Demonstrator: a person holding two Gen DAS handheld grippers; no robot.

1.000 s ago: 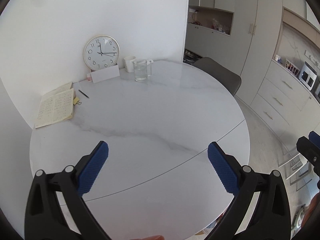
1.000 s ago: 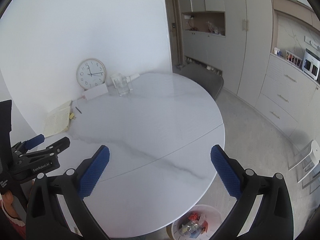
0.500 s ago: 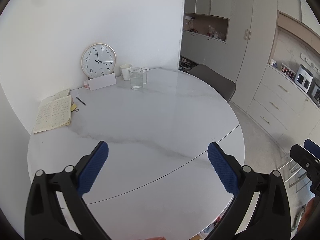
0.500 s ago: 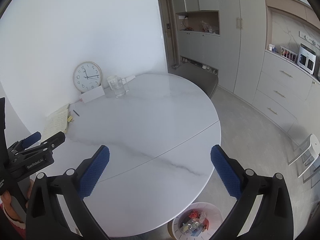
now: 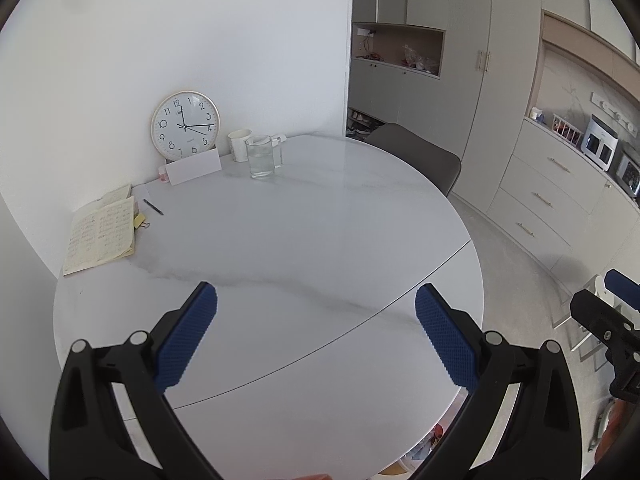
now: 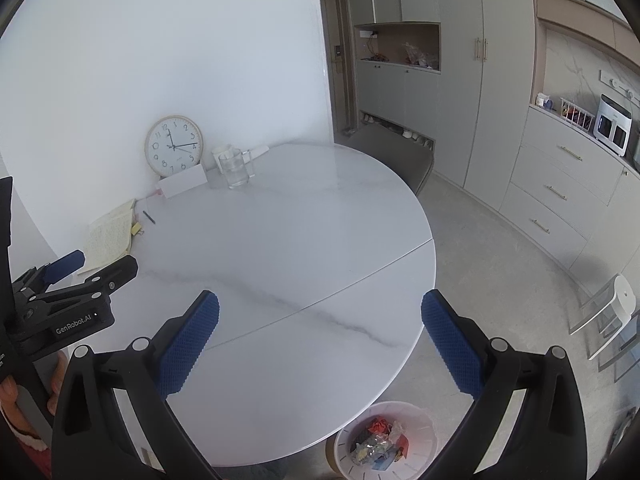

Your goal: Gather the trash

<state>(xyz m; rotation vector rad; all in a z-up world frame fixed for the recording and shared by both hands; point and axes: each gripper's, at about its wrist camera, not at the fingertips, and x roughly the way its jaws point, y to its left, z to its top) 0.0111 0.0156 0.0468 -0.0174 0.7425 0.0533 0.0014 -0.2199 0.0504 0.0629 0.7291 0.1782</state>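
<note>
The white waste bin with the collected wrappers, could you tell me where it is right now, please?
In the right wrist view, the white waste bin stands on the floor at the bottom centre, partly tucked under the near edge of the round white marble table.

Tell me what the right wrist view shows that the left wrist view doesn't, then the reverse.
Right wrist view only: the white waste bin on the floor by the table, wrappers inside, plus the left tongs from the side. Left wrist view only: the white mug fully clear of the glass pitcher. Both: round white marble table, gold-rimmed wall clock, open notebook, and both tongs open and empty.
</note>
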